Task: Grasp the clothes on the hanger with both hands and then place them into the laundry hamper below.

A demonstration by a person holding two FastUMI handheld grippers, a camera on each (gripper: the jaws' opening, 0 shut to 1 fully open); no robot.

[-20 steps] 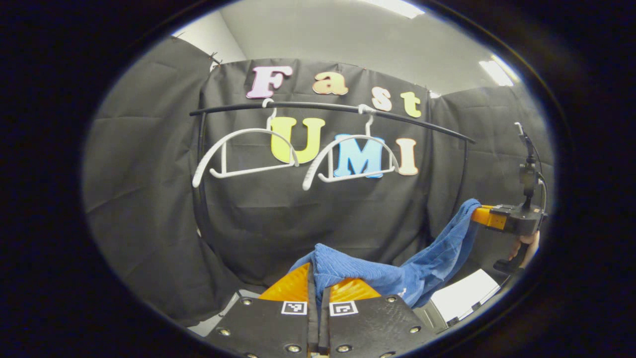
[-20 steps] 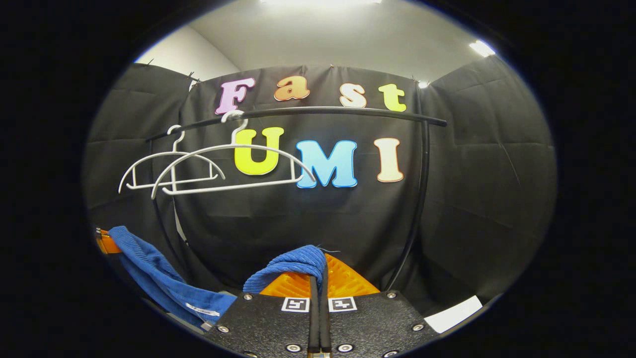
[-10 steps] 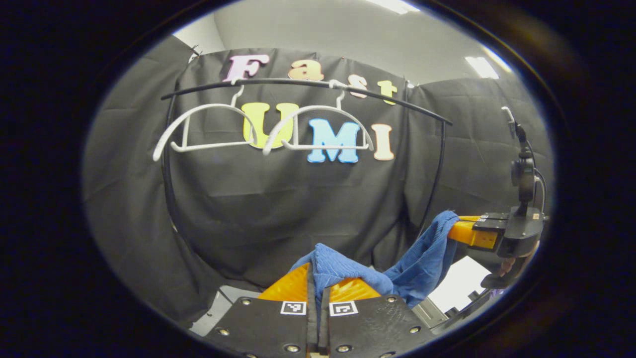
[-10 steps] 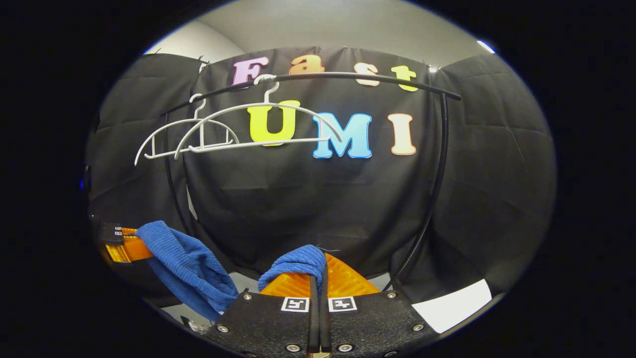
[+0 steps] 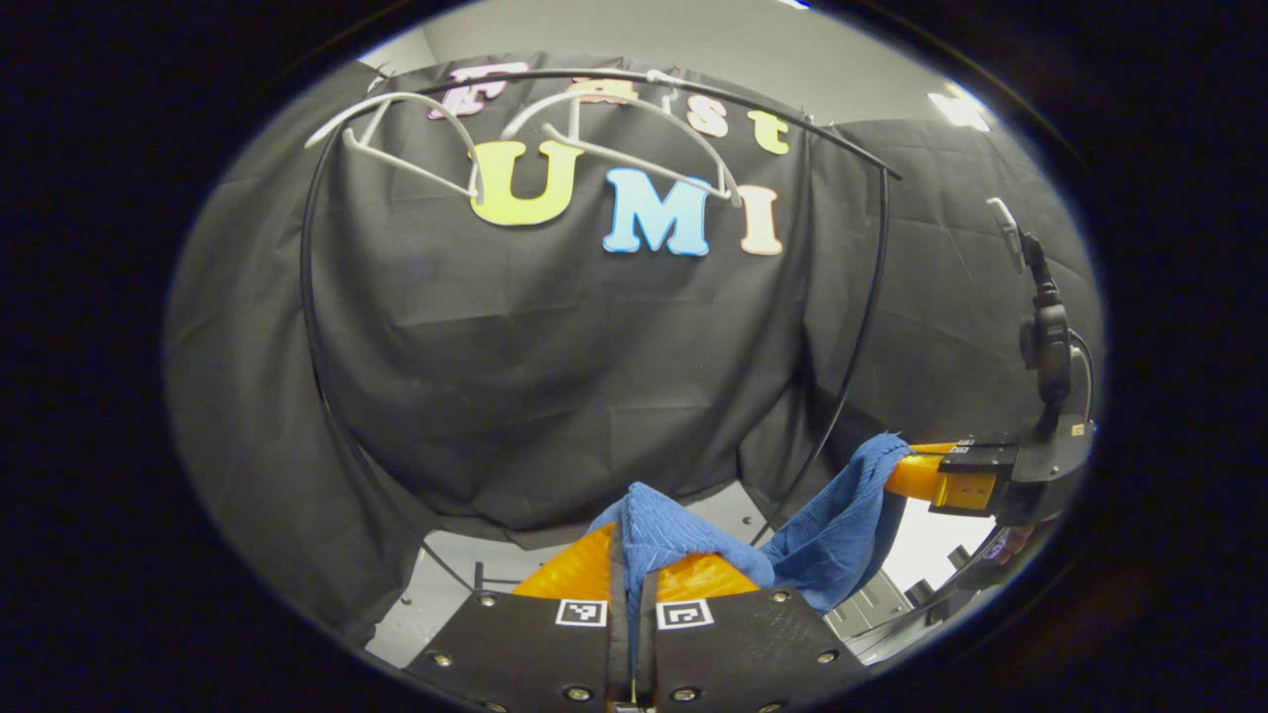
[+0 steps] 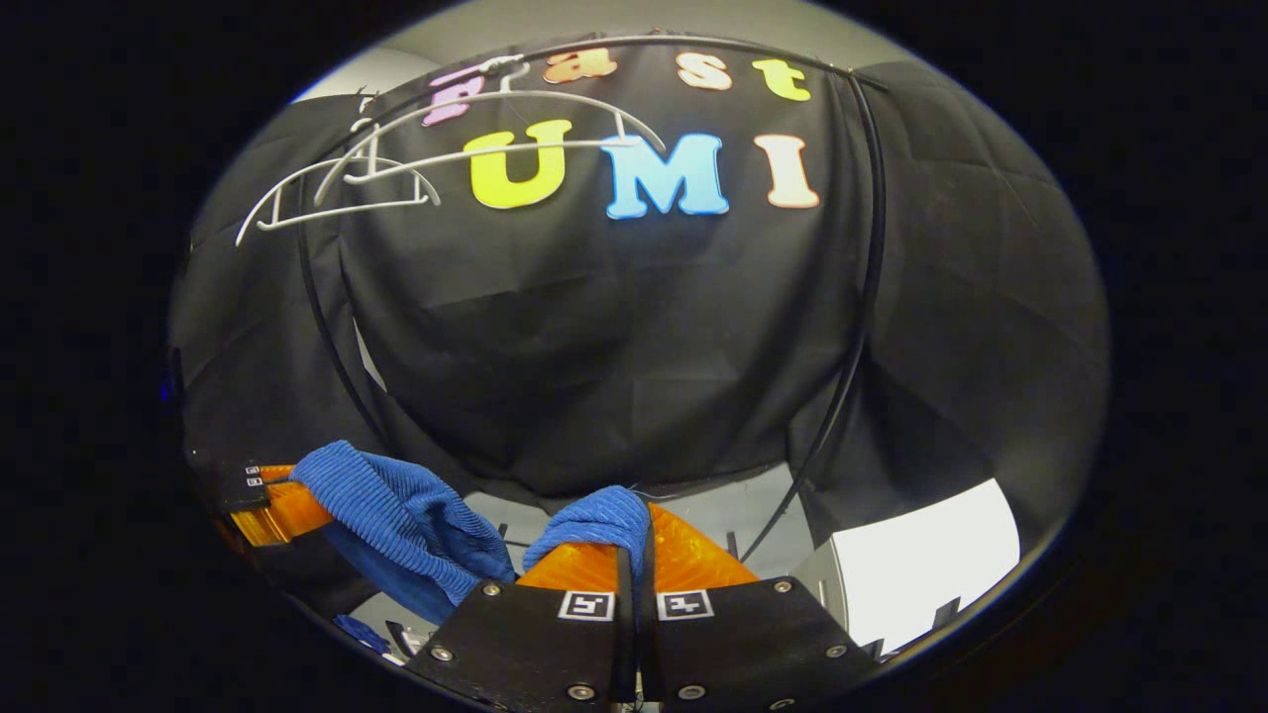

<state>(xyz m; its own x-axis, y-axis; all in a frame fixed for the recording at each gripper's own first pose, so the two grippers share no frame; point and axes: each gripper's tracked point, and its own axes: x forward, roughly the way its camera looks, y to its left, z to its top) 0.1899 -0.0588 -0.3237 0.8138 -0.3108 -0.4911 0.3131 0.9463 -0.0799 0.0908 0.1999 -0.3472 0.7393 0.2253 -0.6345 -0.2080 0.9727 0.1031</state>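
A blue ribbed garment [image 5: 832,525] hangs slack between my two grippers. In the left gripper view my left gripper [image 5: 631,540] is shut on one bunched end of it. The right gripper [image 5: 916,473] shows at the right of that view, clamped on the other end. In the right gripper view my right gripper [image 6: 634,540] is shut on a fold of the blue garment [image 6: 401,505]. The left gripper [image 6: 287,500] shows at the lower left there, holding its end. Two bare white hangers [image 5: 555,129] hang on the black rail [image 5: 644,84] high above.
The black rack's curved uprights [image 6: 852,327] run down on both sides. A pale floor [image 5: 446,584] shows below the cloth wall. A white panel [image 6: 921,564] lies at the lower right of the right gripper view. A hand [image 5: 1010,545] holds the right gripper's handle.
Both grippers have gone down with the garment: rail and hangers have slid up towards the top of each view, and more floor shows below.
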